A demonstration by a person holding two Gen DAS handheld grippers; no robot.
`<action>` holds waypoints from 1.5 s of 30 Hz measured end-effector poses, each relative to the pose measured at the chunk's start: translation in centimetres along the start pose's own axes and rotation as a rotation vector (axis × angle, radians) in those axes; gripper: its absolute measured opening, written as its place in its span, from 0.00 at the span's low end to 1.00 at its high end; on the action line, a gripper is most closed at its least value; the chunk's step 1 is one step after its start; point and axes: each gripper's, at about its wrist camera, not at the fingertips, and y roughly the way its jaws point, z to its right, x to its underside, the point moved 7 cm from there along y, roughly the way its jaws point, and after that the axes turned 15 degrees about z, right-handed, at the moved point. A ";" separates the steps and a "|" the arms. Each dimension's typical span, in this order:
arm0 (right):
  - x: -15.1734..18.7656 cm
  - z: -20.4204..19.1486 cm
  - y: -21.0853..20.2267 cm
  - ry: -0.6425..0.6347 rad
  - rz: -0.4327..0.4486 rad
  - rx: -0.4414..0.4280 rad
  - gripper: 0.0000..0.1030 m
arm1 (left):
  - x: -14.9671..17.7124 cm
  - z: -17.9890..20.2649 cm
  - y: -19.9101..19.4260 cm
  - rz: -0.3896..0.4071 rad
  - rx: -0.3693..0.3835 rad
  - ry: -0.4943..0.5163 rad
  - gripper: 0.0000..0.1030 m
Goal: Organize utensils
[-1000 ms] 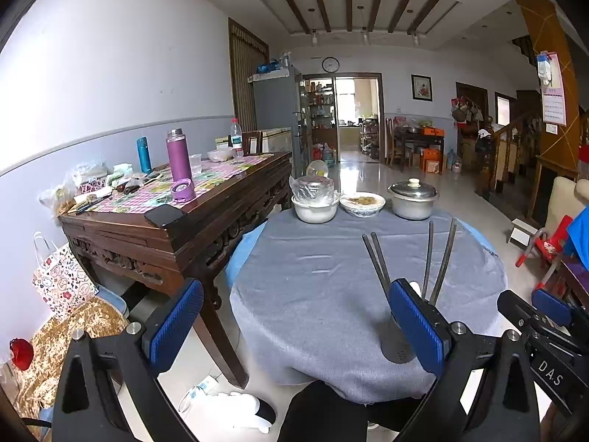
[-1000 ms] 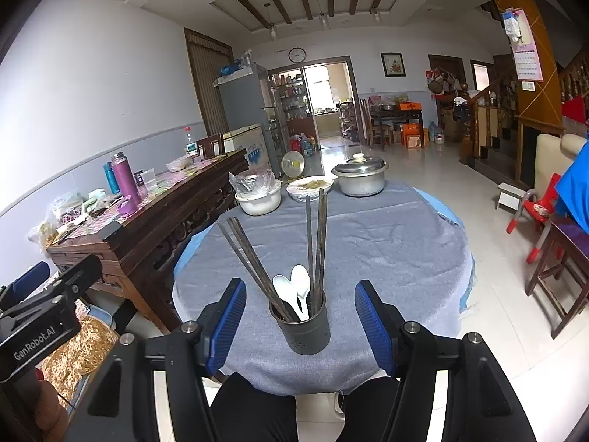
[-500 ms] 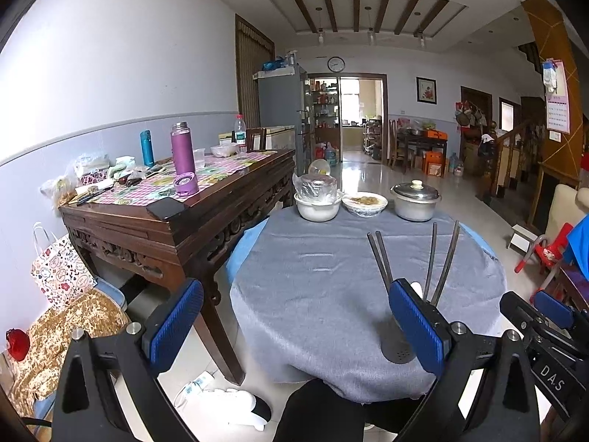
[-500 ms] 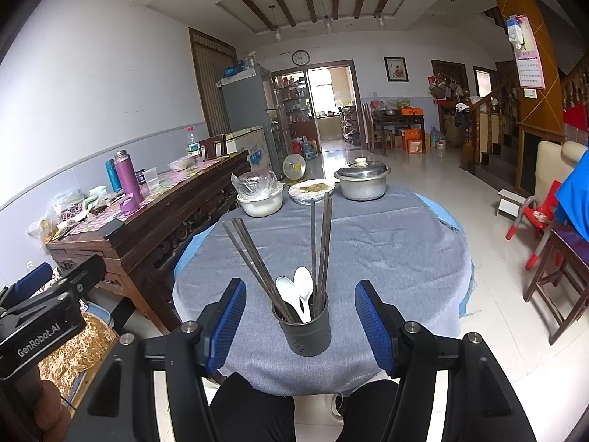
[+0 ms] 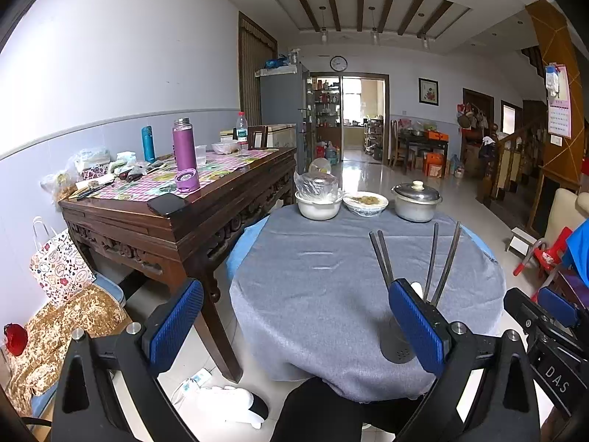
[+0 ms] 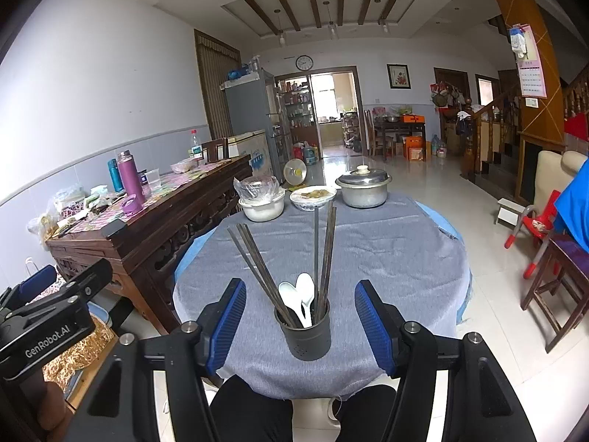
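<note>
Since the frame one second back, both views have tilted slightly downward; nothing on the round table (image 6: 386,258) has shifted.

Left wrist view: left gripper (image 5: 294,320) jaws spread wide, gripping nothing. Dark utensil holder (image 5: 395,342) sits on the table's near edge, just behind the gripper's right-hand pad (image 5: 416,328), which hides part of it. Two pairs of chopsticks (image 5: 440,261) rise from it. Right gripper (image 5: 548,328) shows at the frame's right edge.

Right wrist view: right gripper (image 6: 300,326) jaws spread wide, empty. Utensil holder (image 6: 306,335) stands between the pads, touching neither. Contents: two chopstick pairs (image 6: 324,254), one leaning left, one nearly upright, and two white spoons (image 6: 300,296). Far edge of table: white bowl (image 6: 263,208) with a plastic bag, dish of food (image 6: 313,195), lidded metal pot (image 6: 362,186).
</note>
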 end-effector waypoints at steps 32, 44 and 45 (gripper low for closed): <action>-0.9 -0.3 -0.5 -0.009 0.022 -0.002 0.64 | -0.2 -0.2 0.1 -0.008 0.004 -0.015 0.98; -1.6 -0.1 -1.2 -0.015 0.040 -0.001 0.64 | -0.8 0.1 -0.2 -0.001 0.011 -0.031 0.98; -1.7 0.0 -1.2 -0.015 0.041 -0.001 0.64 | -0.8 0.3 -0.3 -0.002 0.012 -0.034 0.98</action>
